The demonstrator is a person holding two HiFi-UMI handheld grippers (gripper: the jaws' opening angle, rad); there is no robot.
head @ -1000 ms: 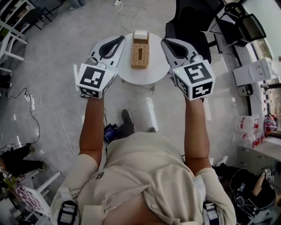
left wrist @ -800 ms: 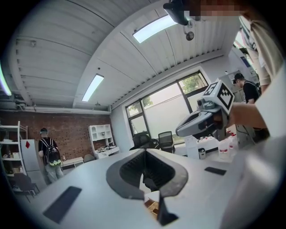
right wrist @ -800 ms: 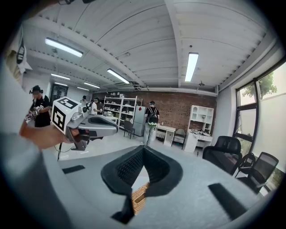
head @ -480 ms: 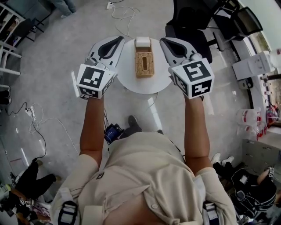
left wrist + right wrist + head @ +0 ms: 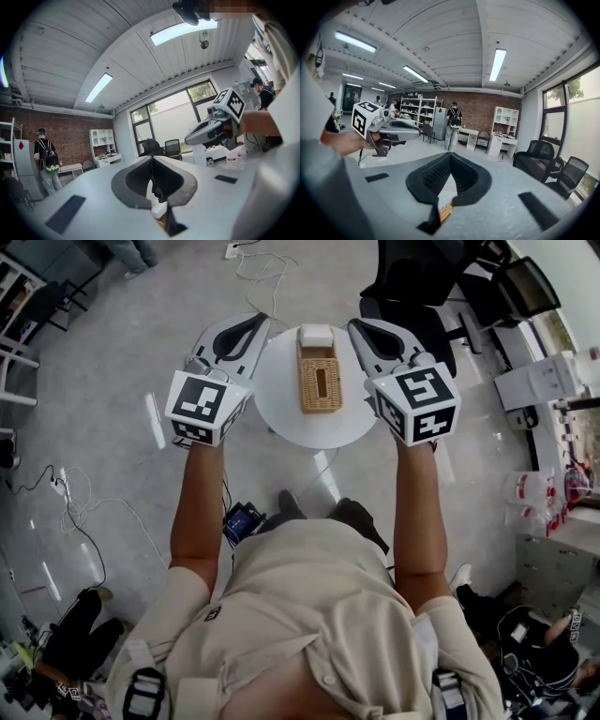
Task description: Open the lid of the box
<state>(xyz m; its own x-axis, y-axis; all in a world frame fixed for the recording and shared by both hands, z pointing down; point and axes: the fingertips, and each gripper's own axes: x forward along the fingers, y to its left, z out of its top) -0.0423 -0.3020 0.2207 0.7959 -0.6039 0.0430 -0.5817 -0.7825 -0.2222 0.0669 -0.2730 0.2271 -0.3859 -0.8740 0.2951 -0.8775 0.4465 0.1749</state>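
Box: mid round worktop, long axis pointing away from person, parallel w/ both tongs. Sits betw. left tongs & right tongs; right looks slightly nearer. Both tongs closed, nothing held.

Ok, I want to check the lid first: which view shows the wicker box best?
The head view: the wicker box sits whole on the round white table, seen from above. The right gripper view shows only a woven sliver below its jaws; the left gripper view, barely a brown edge.
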